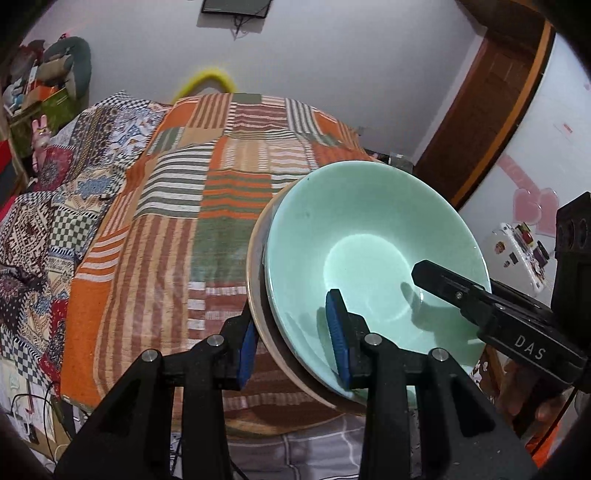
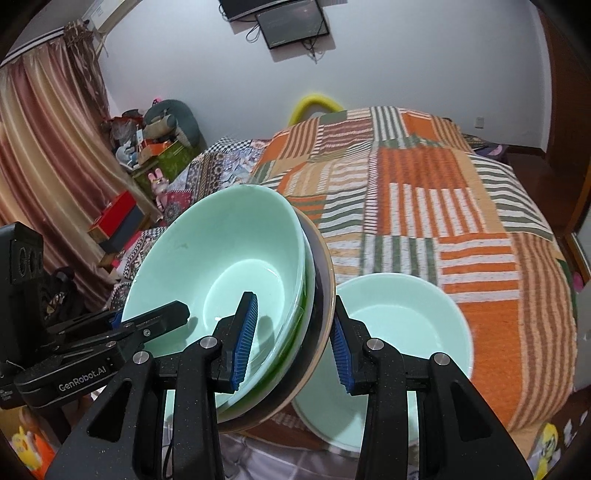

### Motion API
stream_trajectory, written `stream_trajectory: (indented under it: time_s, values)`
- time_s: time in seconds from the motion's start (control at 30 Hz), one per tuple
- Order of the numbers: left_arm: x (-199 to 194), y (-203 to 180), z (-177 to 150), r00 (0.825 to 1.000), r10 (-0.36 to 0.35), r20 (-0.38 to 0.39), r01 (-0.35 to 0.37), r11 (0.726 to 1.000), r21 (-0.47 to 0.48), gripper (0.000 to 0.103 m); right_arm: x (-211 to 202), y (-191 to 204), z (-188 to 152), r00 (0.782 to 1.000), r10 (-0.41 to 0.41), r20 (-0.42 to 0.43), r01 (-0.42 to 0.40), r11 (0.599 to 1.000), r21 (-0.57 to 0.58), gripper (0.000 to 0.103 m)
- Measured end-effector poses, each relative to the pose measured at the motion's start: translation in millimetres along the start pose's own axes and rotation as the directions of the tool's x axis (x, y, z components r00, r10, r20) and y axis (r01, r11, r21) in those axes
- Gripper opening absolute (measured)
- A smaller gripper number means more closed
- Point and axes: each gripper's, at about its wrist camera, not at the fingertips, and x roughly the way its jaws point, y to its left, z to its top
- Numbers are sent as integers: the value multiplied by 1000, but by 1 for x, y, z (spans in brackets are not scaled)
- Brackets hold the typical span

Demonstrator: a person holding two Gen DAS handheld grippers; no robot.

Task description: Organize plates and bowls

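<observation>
A stack of dishes is held tilted above the bed: a mint green bowl point(image 1: 369, 240) nested on a green plate and a dark plate with a tan rim point(image 1: 258, 295). My left gripper point(image 1: 293, 343) is shut on the stack's rim, one pad inside the bowl. My right gripper point(image 2: 291, 347) is shut on the opposite rim of the same stack point(image 2: 229, 273). The right gripper's finger point(image 1: 461, 291) shows inside the bowl in the left wrist view. A second mint green bowl point(image 2: 402, 332) sits on the bedspread, just right of the stack.
A striped orange, green and white patchwork bedspread point(image 2: 443, 206) covers the bed. Boxes and stuffed toys point(image 2: 155, 147) are piled by the curtain at the far left. A wooden door point(image 1: 491, 110) stands to the right. A screen point(image 2: 291, 22) hangs on the wall.
</observation>
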Motion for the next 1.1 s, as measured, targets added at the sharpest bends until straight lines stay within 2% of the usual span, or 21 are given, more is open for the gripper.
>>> stream_trajectory:
  time_s: [0.5,0.77,1.1]
  values:
    - [29,-56,-1,998,-21,-60,26,996,85,35,-27,-50,-13,999,-44,20,42,996,80,35]
    - [60,-73,-8,991,-17,-132,32,993,110,35,-23,-75,-25,998,-66,-20,68,990,126,35]
    - [93,-73,-16,978,10,-207,14,993,116,35,-4,-92,-38,994,-64,-86,77,984,160,35]
